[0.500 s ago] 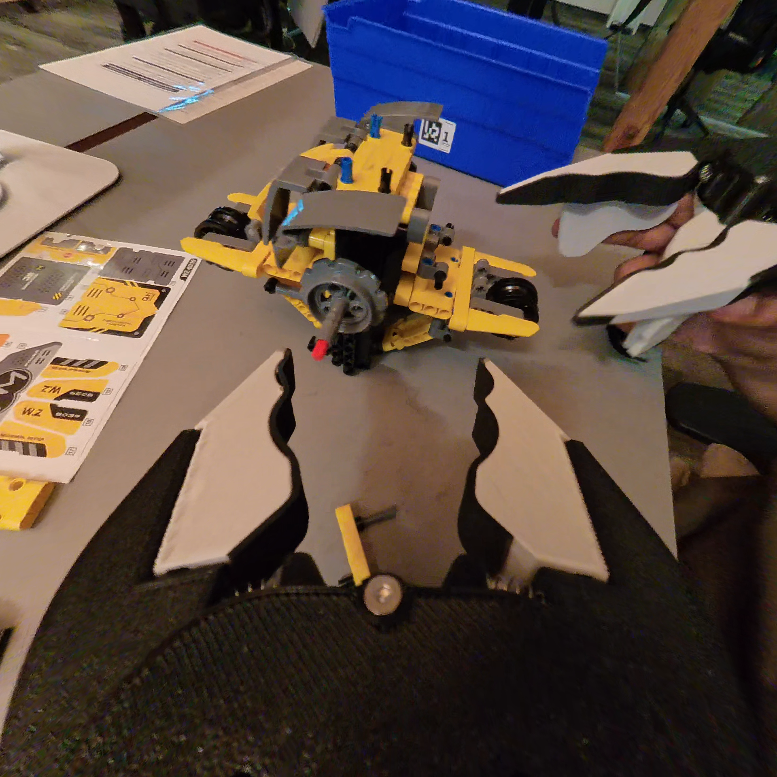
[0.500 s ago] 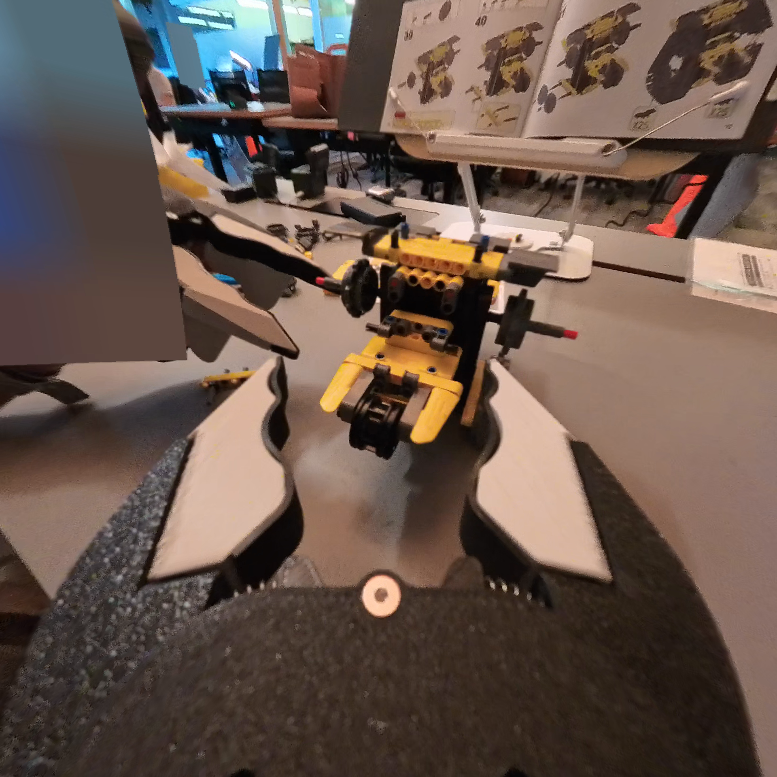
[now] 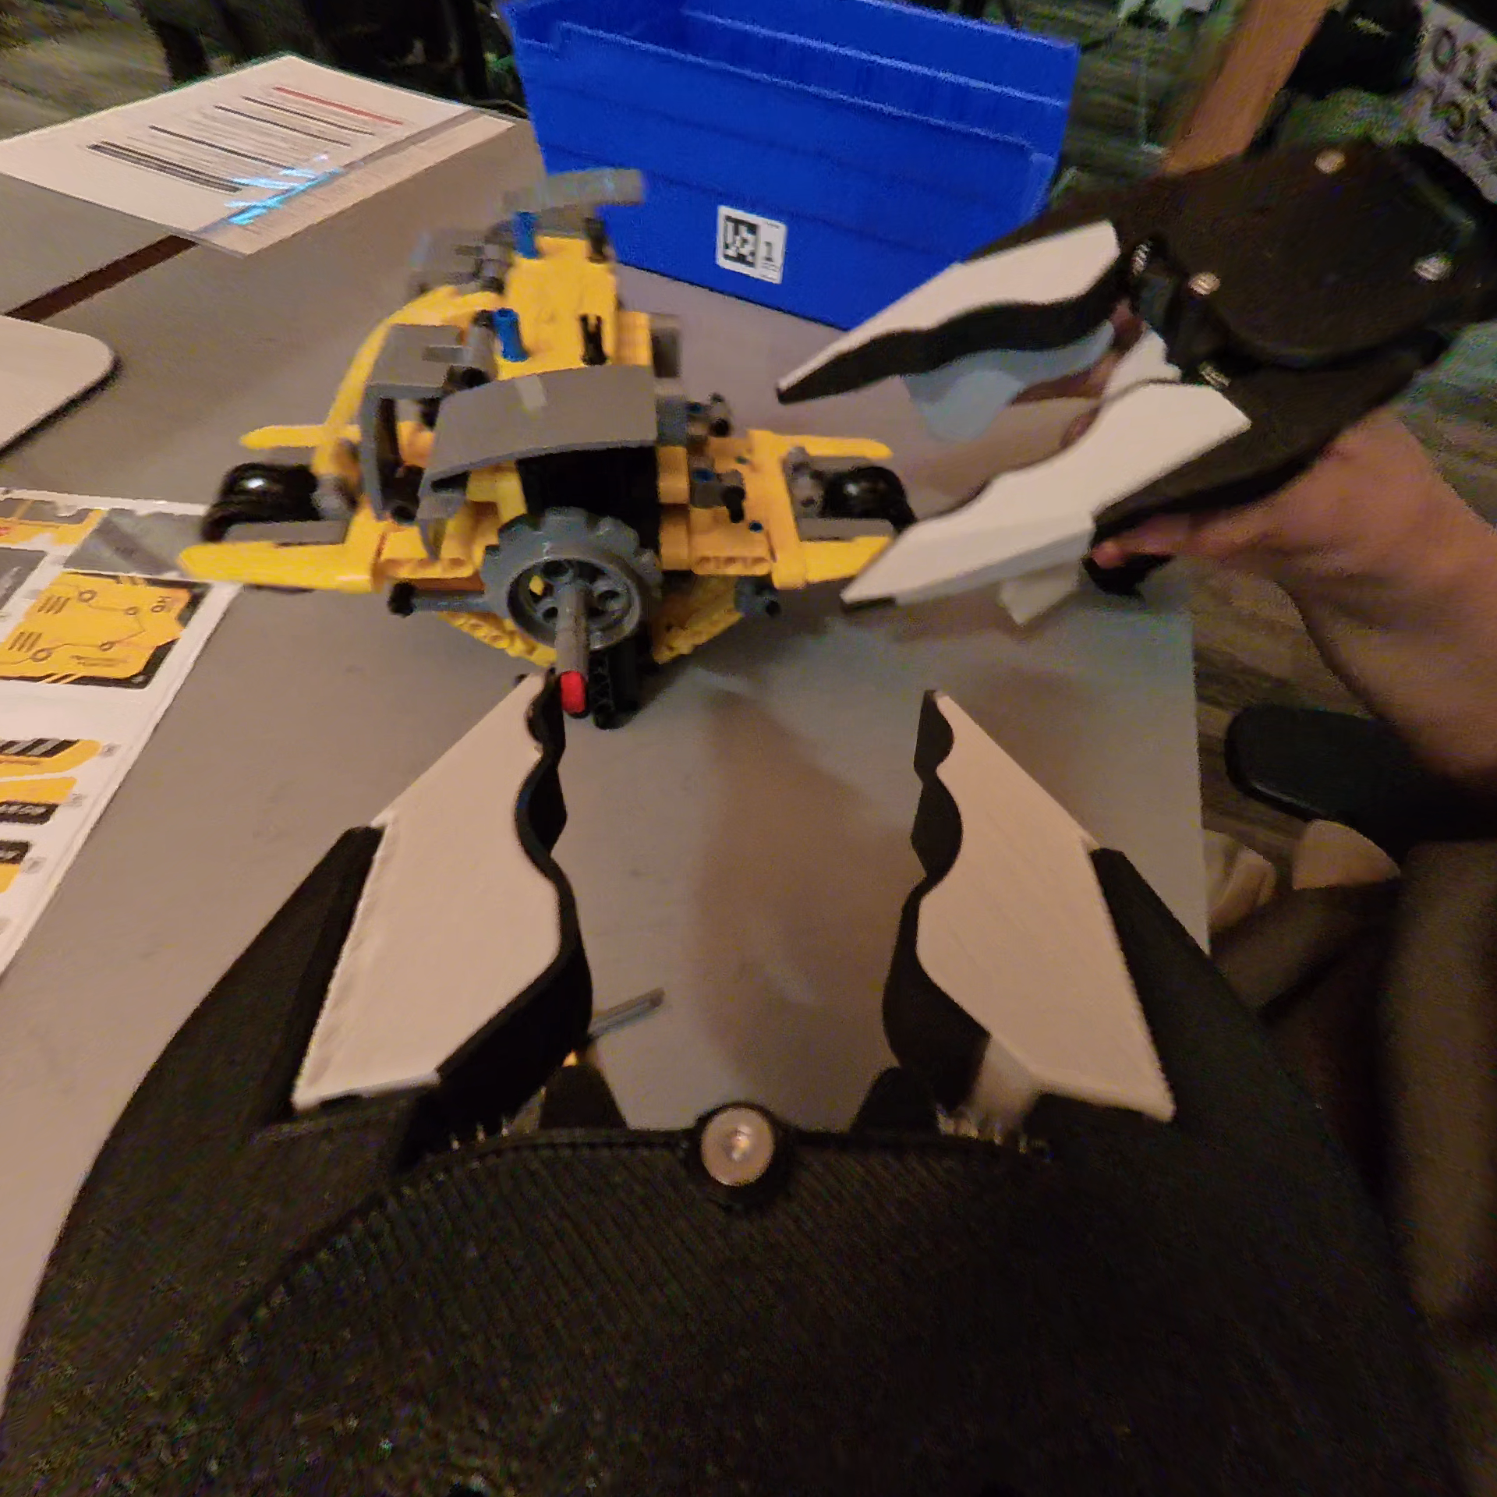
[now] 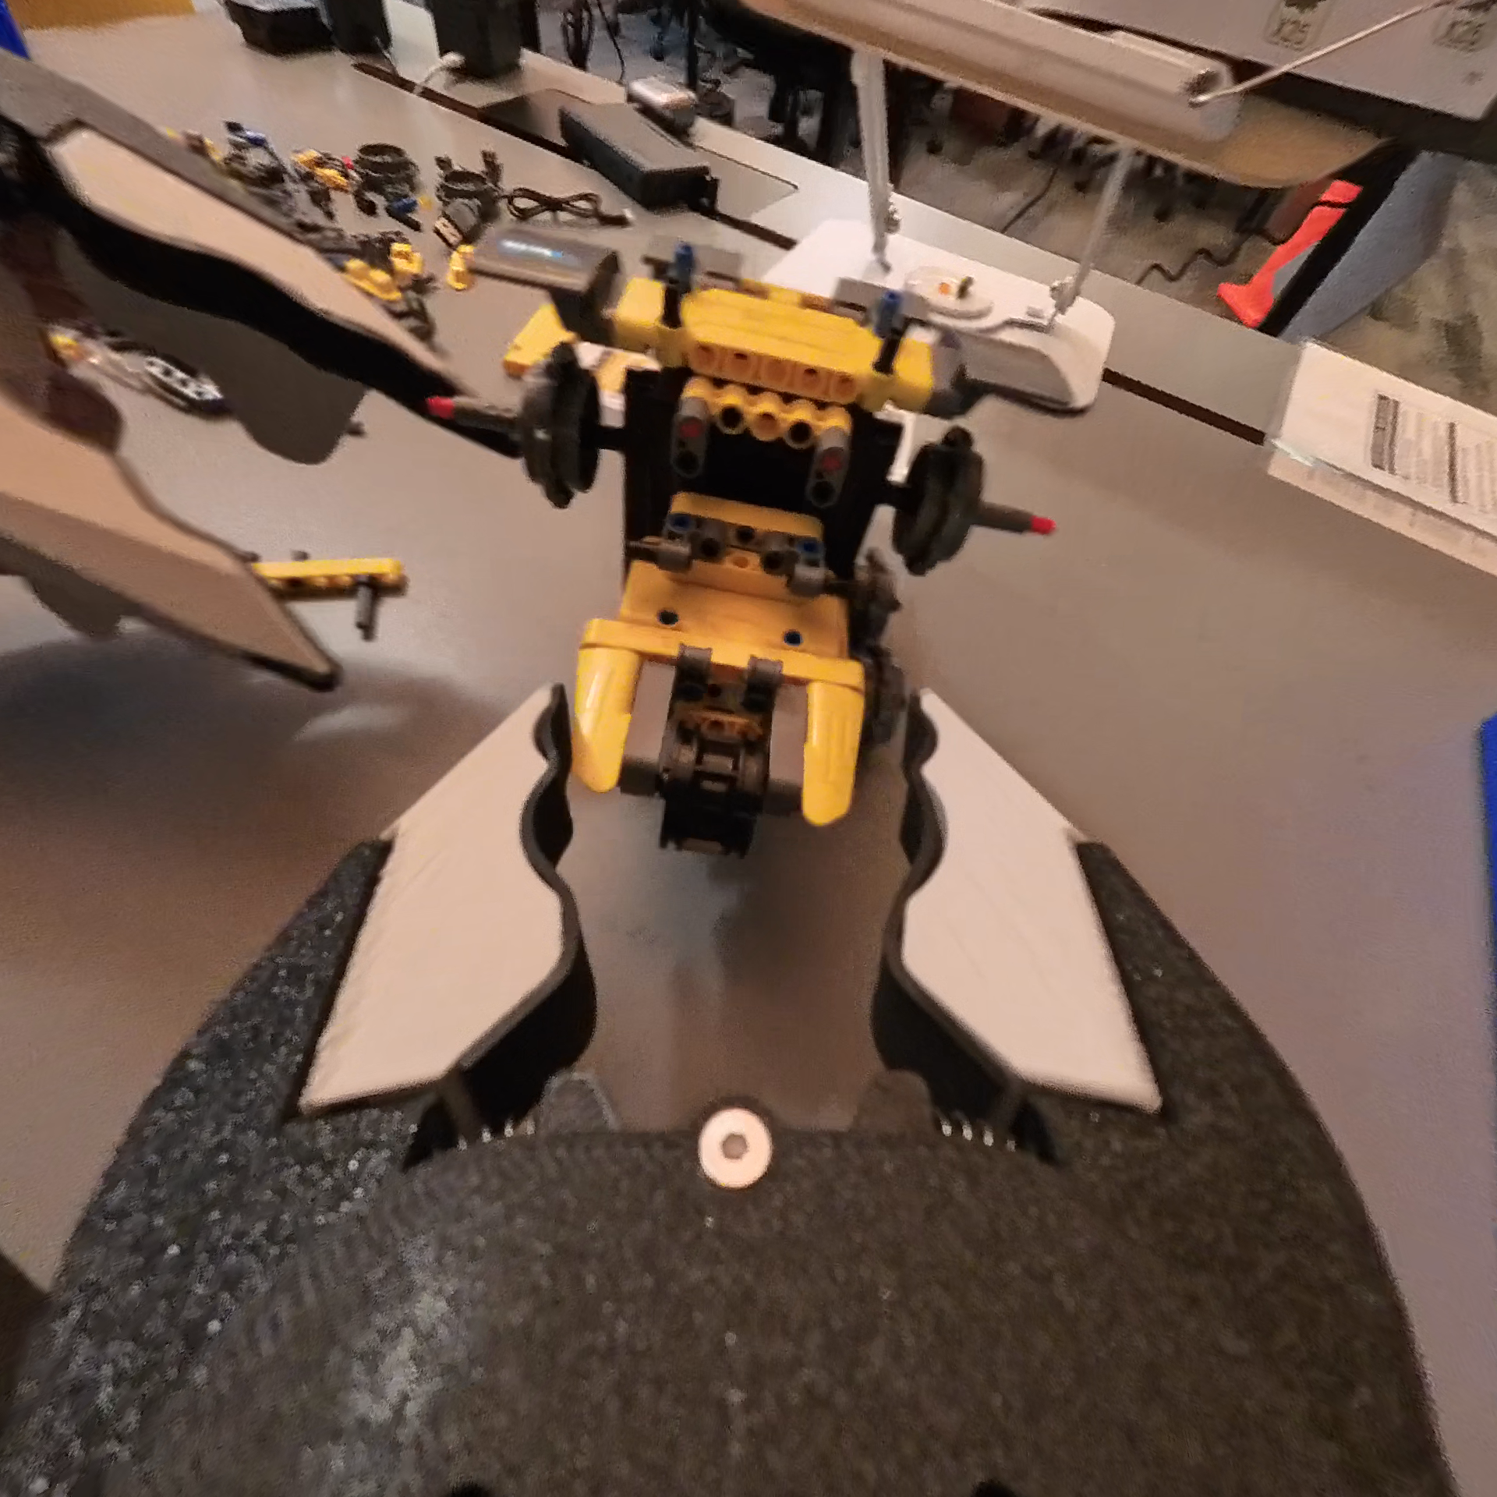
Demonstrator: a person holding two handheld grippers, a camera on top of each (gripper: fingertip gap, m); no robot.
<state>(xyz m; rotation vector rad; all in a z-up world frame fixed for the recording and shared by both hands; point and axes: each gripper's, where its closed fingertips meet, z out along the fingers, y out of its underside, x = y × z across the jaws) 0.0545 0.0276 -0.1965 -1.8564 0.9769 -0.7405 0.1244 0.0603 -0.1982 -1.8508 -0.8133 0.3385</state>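
A yellow, grey and black brick vehicle model (image 3: 551, 486) stands on the grey table. My left gripper (image 3: 733, 705) is open and empty. Its left fingertip is right beside the model's red-tipped axle (image 3: 572, 688), which sticks out of a grey gear wheel (image 3: 571, 587). My right gripper (image 4: 733, 701) is open, with the model's (image 4: 753, 454) yellow forked end between its fingertips; I cannot tell if they touch. It also shows in the left wrist view (image 3: 814, 498), at the model's right end. The left gripper (image 4: 389, 526) shows in the right wrist view beside the model's left axle.
A blue bin (image 3: 810, 121) stands behind the model. A sticker sheet (image 3: 81, 632) and a printed page (image 3: 227, 146) lie at the left. A loose yellow beam (image 4: 332, 575) lies near the left gripper. Small parts (image 4: 364, 178) and a book stand's white base (image 4: 1021, 340) lie beyond. The table edge (image 3: 1191, 810) is close on the right.
Both grippers have moved in toward the model. The left fingertip now reaches the red axle tip. The model's forked end now lies between the right fingertips. Both stay open.
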